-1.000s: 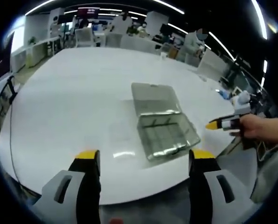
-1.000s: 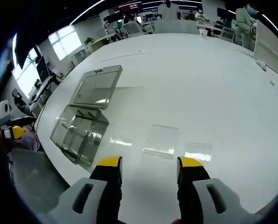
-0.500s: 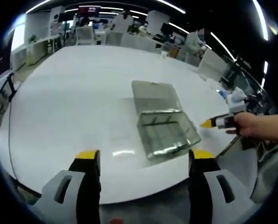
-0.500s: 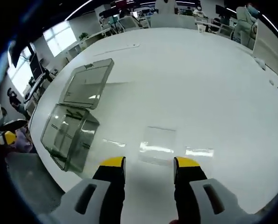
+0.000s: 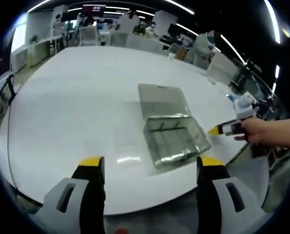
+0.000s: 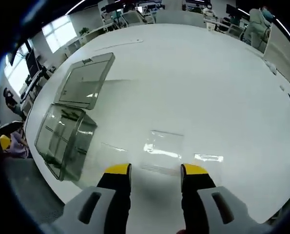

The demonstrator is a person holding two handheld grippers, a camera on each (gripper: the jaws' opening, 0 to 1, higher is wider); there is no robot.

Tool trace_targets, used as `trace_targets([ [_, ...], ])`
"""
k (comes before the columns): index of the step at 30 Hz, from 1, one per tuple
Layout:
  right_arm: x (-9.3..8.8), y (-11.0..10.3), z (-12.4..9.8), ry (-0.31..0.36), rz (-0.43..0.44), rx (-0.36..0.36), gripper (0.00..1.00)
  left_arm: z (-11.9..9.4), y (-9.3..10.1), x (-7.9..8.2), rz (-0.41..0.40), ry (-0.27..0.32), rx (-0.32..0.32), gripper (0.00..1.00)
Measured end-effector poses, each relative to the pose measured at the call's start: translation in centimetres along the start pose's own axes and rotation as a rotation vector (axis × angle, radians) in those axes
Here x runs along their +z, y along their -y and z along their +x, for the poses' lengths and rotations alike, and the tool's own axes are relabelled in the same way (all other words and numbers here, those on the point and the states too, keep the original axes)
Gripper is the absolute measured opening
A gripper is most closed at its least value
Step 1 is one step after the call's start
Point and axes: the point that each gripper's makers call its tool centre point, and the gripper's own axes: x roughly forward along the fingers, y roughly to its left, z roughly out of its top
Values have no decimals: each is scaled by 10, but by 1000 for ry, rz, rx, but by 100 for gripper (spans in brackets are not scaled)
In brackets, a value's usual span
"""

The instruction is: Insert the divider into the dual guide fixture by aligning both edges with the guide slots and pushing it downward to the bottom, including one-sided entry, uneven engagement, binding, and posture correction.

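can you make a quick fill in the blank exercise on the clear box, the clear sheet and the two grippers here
1. The clear plastic box has its hinged lid lying ____.
2. The flat clear plastic divider sheet lies on the ____ table.
3. The right gripper has its yellow-tipped jaws ____, just short of the sheet.
4. The left gripper holds ____.

Missing words: open; white; open; nothing

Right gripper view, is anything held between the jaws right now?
Nothing is held. The right gripper is open, and the clear divider lies flat on the white table just ahead of it.
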Motion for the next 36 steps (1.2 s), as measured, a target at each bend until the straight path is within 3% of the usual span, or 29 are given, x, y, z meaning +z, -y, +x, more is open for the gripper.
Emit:
trace_targets([
  [12,0,6,2,-19,-59,-73,31,1,-3,3,-7,6,2,74],
  [36,2,6,-1,-23,-87,-49,28,-4,-2,0,-15,13,4,73],
])
